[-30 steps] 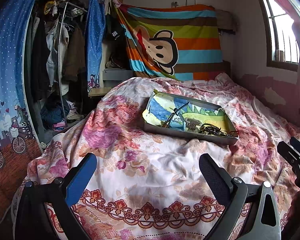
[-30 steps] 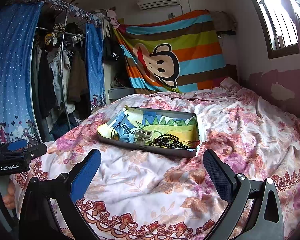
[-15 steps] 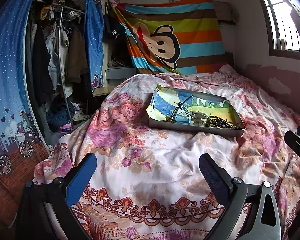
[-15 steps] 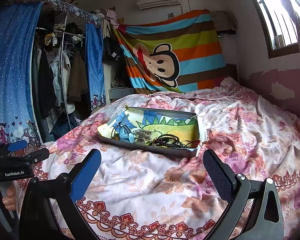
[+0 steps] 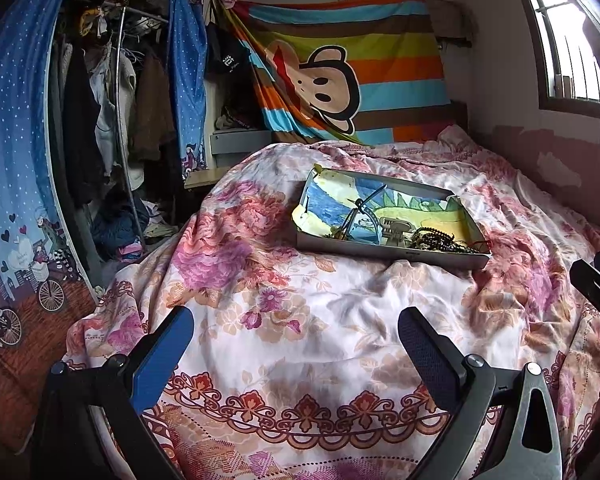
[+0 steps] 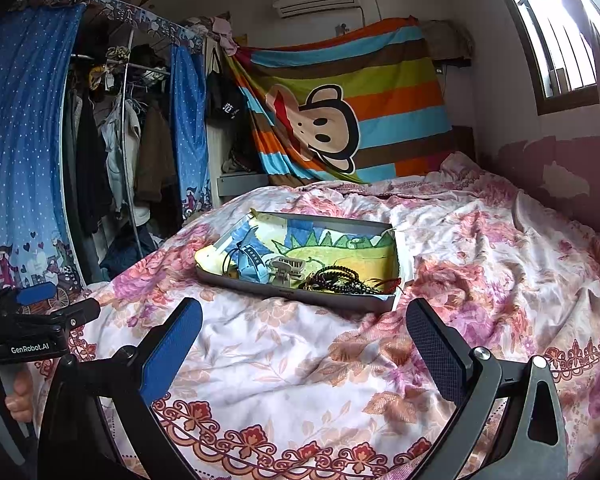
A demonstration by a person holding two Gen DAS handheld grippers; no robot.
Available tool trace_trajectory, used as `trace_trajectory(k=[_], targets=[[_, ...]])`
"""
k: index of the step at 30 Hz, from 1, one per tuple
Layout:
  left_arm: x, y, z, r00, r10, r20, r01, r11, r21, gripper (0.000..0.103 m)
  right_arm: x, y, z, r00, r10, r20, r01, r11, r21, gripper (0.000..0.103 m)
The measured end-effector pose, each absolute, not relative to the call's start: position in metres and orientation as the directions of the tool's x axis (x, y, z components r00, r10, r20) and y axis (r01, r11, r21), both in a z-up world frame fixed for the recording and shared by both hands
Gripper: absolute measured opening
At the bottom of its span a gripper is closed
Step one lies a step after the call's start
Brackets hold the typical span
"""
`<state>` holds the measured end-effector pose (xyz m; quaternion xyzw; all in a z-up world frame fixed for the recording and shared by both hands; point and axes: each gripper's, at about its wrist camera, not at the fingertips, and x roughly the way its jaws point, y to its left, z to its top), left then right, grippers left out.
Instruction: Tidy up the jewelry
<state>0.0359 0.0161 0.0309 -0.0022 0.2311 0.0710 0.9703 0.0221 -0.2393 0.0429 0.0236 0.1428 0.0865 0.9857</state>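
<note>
Both tools spread and empty: left tool (image 5: 296,336), right tool (image 6: 304,328), hovering over the bedspread (image 6: 284,360). Tray (image 6: 228,276) sat ahead of both, well apart, holding tangled beads (image 6: 340,280), a watch (image 6: 252,258) and a clip; jewelry was heaped together, so sorted-or-not wasn't settled. Readable: "GenRobot.AI" on the left tool's body.

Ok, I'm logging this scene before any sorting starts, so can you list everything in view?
tray: one, grey, on the bed, lined with a dinosaur drawing
bead strands: a dark tangle, count unclear, tray's near right corner
small stand: one, pale, mid-tray
strap-like item: one, dark, tray's left part; type unclear
quilt: one, pink floral, covering the bed
monkey blanket: one, striped, on the back wall
clothes rack: one, blue-curtained, left
air conditioner: one, white, high on the wall
window: one, right
left tool: open, empty
right tool: open, empty
</note>
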Motion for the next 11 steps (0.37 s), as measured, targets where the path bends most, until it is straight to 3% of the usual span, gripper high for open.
trace_trajectory(k=[11], targets=[[0.0341,0.0149,0.0271,0.882,0.139,-0.451,-0.143,0.989,0.024,0.103,0.0248,-0.2363,0.0374,0.939,0.172,-0.298,-0.157,0.985,0.072,0.1]])
